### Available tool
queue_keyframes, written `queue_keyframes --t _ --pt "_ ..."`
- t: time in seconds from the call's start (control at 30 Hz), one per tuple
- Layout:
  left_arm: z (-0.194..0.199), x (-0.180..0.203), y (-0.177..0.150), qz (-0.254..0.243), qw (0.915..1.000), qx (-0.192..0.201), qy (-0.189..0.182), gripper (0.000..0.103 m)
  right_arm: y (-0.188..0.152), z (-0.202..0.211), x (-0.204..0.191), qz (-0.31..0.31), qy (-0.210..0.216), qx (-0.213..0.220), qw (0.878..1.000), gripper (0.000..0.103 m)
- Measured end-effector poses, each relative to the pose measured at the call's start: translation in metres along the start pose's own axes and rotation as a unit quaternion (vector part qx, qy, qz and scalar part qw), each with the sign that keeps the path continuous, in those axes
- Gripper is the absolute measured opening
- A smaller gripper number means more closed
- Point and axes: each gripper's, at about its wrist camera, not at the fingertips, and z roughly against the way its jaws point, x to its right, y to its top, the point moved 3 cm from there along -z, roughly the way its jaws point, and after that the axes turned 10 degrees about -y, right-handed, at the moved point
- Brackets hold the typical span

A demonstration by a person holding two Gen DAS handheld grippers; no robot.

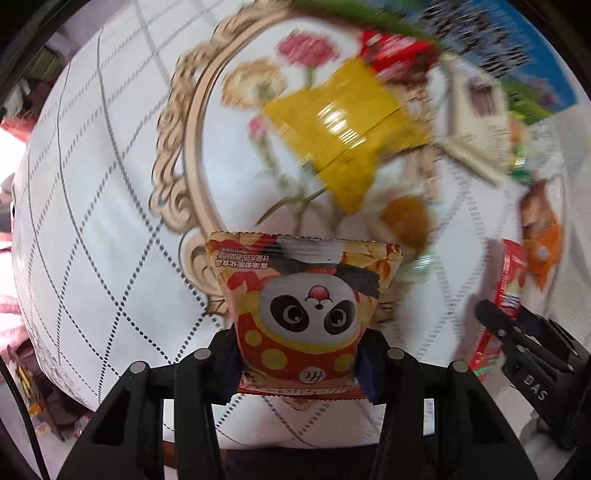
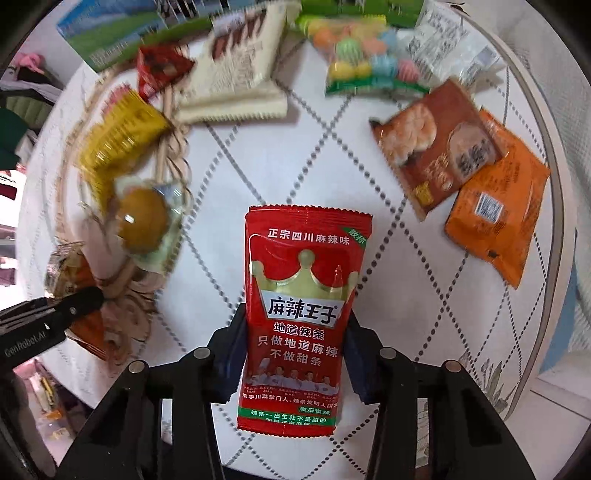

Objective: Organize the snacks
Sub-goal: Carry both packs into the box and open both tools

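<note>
Snacks lie scattered over a round table (image 2: 280, 155) covered in white quilted cloth with a dotted diamond pattern. Nearest in the left wrist view, the left gripper (image 1: 299, 354) has its jaws closed on a panda packet (image 1: 303, 314), red and orange with yellow spots, pinched by its lower half and hanging over the cloth. Nearest in the right wrist view, the right gripper (image 2: 295, 354) is clamped on a red spicy-strip pouch (image 2: 303, 306) with a gold crown printed on it, gripped at its sides around the middle. Each gripper shows at the edge of the other's view.

Just past the pouch to the left, a round brownish sweet in clear wrap (image 2: 142, 218) lies on an ornate beige frame pattern (image 1: 184, 147) printed on the cloth, with a yellow wrapper (image 2: 118, 147) beyond it. To the right, a brown packet (image 2: 436, 144) overlaps an orange packet (image 2: 495, 218). Farther off lie a small red packet (image 2: 159, 70), a cream packet with serrated edges (image 2: 236, 77), a bag of pastel candies (image 2: 362, 59) and a white packet (image 2: 450, 48). At the far left edge rests a blue-and-green box (image 2: 110, 33), blurred.
</note>
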Motion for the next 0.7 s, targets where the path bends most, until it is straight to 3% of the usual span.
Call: queue_keyframes --t 0.17,0.27,0.4,0.57,0.7 --pt "0.049 0.039 0.018 -0.034 0.9977 0.038 -0.043 0.046 0.019 0.047 -0.001 0.007 0.04 0.036 0.999 0.049" --pt "0.083 0.068 0.04 -0.06 0.9936 0.067 -0.069 0.046 0.05 0.077 0.01 0.007 0.062 0.061 0.996 0.049" --pt "0.126 0.103 0.093 -0.09 0.9865 0.093 -0.1 0.046 0.11 0.131 0.028 0.002 0.085 0.11 0.99 0.048" --pt "0.145 0.134 0.173 -0.117 0.9833 0.117 -0.075 0.046 0.2 0.176 0.062 0.012 0.056 0.176 0.983 0.048" --pt "0.134 0.132 0.241 -0.115 0.9866 0.107 -0.045 0.046 0.271 0.181 0.073 0.018 0.029 0.182 0.983 0.048"
